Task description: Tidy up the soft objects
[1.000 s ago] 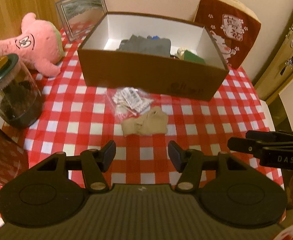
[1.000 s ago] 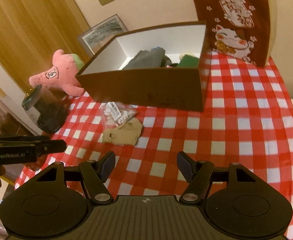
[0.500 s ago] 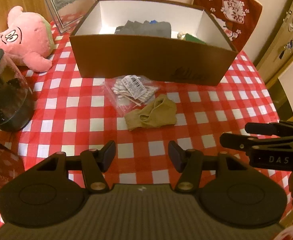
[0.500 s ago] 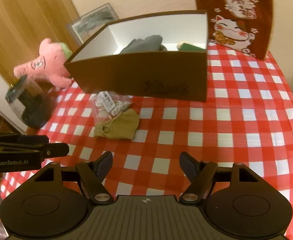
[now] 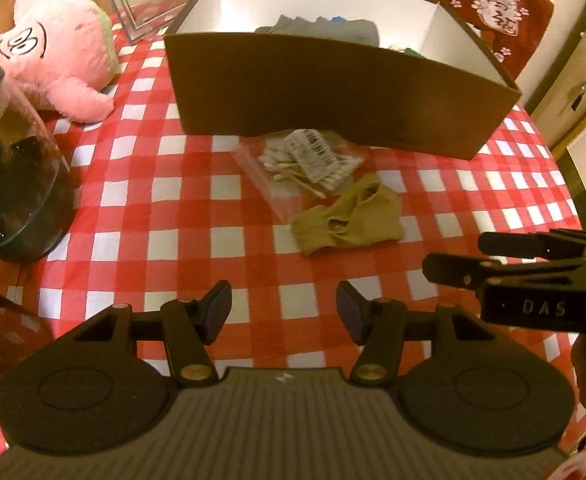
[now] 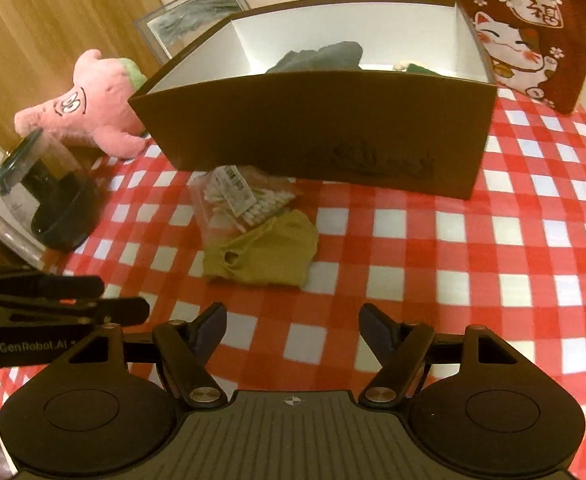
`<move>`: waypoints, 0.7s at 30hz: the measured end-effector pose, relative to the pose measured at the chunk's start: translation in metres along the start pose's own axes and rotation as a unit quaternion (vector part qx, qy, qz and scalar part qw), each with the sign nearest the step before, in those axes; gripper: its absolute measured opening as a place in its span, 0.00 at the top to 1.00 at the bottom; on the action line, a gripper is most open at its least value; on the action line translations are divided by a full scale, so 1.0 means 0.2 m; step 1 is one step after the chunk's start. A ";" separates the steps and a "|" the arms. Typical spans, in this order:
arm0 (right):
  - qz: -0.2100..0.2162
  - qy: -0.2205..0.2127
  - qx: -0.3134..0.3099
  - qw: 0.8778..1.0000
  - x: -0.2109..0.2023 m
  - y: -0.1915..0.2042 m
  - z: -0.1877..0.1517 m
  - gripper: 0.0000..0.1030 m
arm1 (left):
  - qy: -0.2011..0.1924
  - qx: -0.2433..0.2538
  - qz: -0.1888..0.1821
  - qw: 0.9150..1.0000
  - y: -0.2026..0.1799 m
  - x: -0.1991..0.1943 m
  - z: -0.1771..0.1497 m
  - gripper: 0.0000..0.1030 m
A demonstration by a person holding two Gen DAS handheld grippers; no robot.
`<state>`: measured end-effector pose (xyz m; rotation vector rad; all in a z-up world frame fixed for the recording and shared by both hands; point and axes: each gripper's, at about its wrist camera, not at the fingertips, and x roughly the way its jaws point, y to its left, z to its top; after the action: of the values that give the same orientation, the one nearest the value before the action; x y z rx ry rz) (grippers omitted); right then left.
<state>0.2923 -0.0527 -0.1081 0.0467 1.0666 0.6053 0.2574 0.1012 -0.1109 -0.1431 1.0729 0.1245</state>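
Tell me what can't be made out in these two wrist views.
- Box contents: in both views the near wall hides all but the top of a grey cloth.
- Jar: left view, cut off by the edge.
- Bag label: print too small.
- Box-front marking: too dark.

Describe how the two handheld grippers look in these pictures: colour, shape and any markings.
Both are matte black plastic. The left gripper and the right gripper each have two short angled fingers with dark pads on brass-coloured pivot pins, two round disc housings and a ribbed grey centre plate. The left's side reads "GenRobot.AI", the right's "DAS". No cables or sleeves show.
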 end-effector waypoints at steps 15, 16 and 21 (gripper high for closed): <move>-0.006 0.000 -0.026 1.000 0.31 0.11 0.10 0.29 | 0.012 -0.005 0.004 1.000 0.11 0.14 0.07 0.46; -0.007 -0.001 -0.027 1.000 0.32 0.11 0.11 0.29 | 0.012 -0.005 0.004 1.000 0.12 0.15 0.07 0.46; -0.012 -0.006 -0.022 1.000 0.39 0.12 0.14 0.29 | 0.014 -0.006 0.007 1.000 0.13 0.17 0.09 0.46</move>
<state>0.3311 0.0113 -0.1494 -0.0018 1.0407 0.6061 0.2848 0.1317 -0.1341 -0.1485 1.1012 0.1431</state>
